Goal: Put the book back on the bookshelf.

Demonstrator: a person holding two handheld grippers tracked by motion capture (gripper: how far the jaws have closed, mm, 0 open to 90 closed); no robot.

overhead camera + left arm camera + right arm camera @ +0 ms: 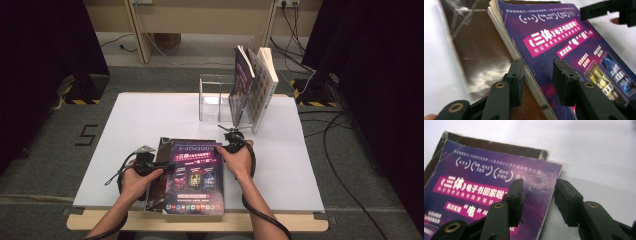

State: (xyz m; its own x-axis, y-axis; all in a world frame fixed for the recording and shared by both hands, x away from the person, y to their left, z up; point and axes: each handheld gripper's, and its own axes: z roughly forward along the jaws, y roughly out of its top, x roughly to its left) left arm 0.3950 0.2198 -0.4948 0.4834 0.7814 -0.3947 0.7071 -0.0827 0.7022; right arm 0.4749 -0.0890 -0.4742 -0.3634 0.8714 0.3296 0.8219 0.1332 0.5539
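A purple paperback (196,175) with pink Chinese title bands lies flat at the table's near edge, on top of a dark brown book (159,185) whose left part sticks out. My left gripper (165,165) is at the purple book's left edge. In the left gripper view its jaws (537,66) stand apart astride that edge (524,67), one over the dark book, one over the cover. My right gripper (227,145) is at the book's far right corner. There its jaws (539,186) are open astride the right edge (549,202), one over the cover, one over the table.
The white tabletop (140,120) stretches left and right of the books. A clear acrylic stand (215,97) sits at the back middle, with two books (255,85) leaning upright at its right side. Cables trail over the floor at the right.
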